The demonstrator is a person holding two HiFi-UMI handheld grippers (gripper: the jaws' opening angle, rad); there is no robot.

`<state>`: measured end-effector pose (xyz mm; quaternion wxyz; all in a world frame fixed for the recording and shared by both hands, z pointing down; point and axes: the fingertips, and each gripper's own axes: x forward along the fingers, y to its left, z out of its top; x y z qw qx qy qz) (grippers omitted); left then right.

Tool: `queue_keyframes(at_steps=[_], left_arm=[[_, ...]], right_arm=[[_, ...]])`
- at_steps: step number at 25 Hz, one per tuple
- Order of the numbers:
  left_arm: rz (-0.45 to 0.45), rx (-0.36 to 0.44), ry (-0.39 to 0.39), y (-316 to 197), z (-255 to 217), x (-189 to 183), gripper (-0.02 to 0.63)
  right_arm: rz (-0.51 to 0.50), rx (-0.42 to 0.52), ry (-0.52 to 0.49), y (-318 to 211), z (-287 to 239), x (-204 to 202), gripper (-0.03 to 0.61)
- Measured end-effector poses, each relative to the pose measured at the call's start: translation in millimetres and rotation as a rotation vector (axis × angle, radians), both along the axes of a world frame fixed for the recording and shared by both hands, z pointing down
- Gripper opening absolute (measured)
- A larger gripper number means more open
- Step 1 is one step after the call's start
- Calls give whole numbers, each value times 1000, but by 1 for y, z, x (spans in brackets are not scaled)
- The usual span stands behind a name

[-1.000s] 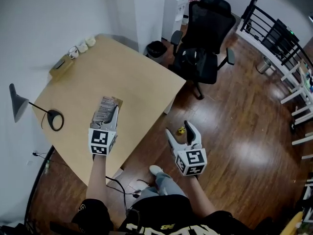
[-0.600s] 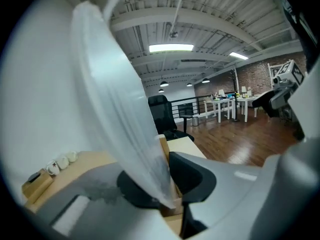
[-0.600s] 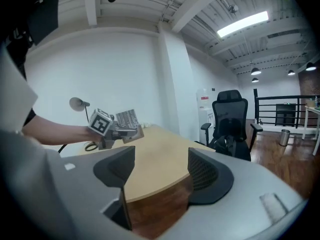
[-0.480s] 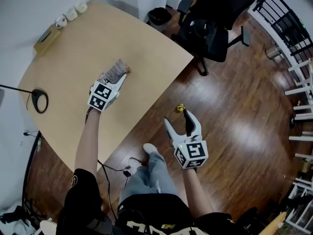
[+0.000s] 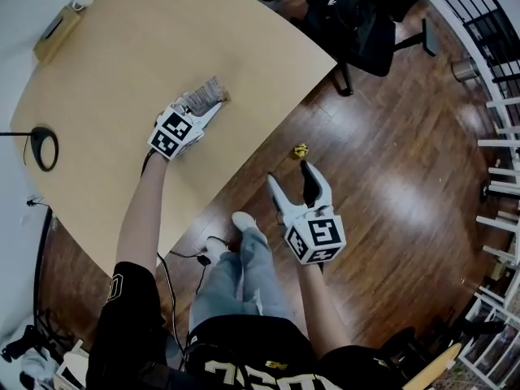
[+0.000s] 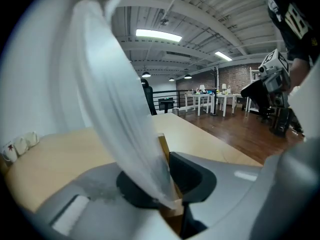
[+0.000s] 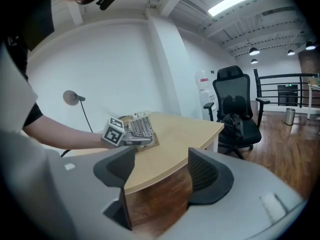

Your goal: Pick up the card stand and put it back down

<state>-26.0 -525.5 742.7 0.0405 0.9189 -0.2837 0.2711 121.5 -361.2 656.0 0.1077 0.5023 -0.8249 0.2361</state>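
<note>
The card stand (image 5: pixel 208 93), a wooden base with clear card sleeves, sits low over the tan table (image 5: pixel 114 63) near its right edge. My left gripper (image 5: pixel 201 109) is shut on the stand from the near side. In the left gripper view the clear sleeves (image 6: pixel 117 104) rise between the dark pads and the wooden base (image 6: pixel 165 151) is pinched there. My right gripper (image 5: pixel 291 179) hangs over the wooden floor beside the table, its jaws apart with nothing between them. The right gripper view shows the stand (image 7: pixel 140 128) and left gripper (image 7: pixel 134 140) on the tabletop.
A black office chair (image 5: pixel 361 19) stands beyond the table's far right corner. A small yellow object (image 5: pixel 301 149) lies on the floor just ahead of my right gripper. A lamp base (image 5: pixel 42 147) sits at the table's left edge, a small box (image 5: pixel 57 29) at the far left.
My left arm has stretched out farther, and the left gripper with the stand has turned to the right. The right gripper has kept its place over the floor.
</note>
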Motion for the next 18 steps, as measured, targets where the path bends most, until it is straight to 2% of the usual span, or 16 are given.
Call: queue_keyframes(at_steps=[1,2,3,6,8,11,15,18], left_arm=[[-10,-5,-7,-2,1,1,69],[-29,-22,-12,-2,4,-1,115],[-53,-46,-16,0,7,-4,211],[-159,-84,-31,12,9,-35,322],[-258,-54,-29,18,-4,-55,325],[-408,19,21,41,-56,-69,325],[-595,144,77,94,-143,-107,333],[-785,258,72,152,-210,-145,380]], right_arm=[[-5,-1,1,-3,0,0,337],[-7,-4,2,-4,0,-1,337],[-8,-8,0,-4,-1,-3,337],[-43,-4,-17,-6,-9,-20,337],[-94,27,-27,-17,-20,-28,337],[-174,80,-46,-29,-47,-47,337],[-318,143,-106,-31,-91,-105,337],[-467,212,-145,-17,-130,-158,337]])
